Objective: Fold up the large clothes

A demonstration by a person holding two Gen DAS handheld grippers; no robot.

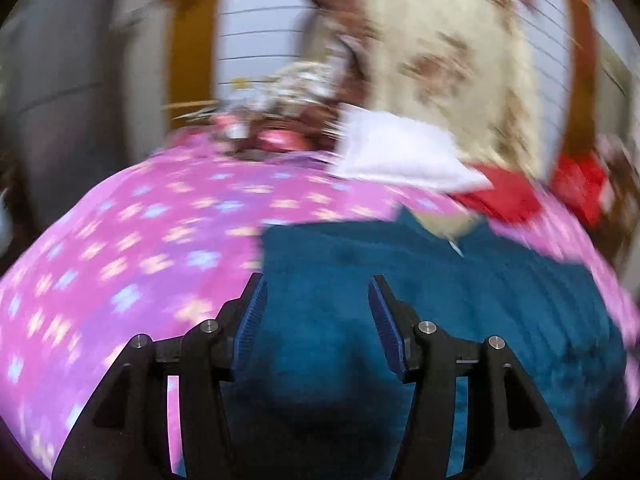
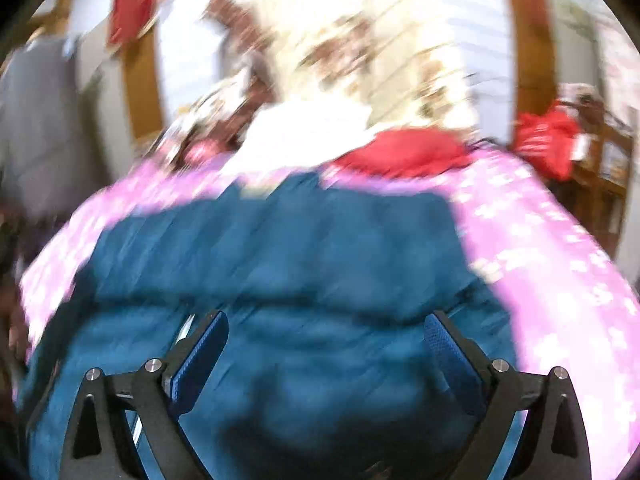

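Both my views are smeared by motion blur. The teal garment (image 1: 420, 320) runs off the bottom edge of the left wrist view, and its near part is hidden behind my left claw (image 1: 318, 300). In the right wrist view my right claw (image 2: 326, 332) covers the garment's near edge, so I cannot tell where the cloth ends. The pile at the bed's far edge (image 1: 400, 148) is too blurred to sort into items. The flowers on the pink bedspread (image 1: 140, 240) are streaks.
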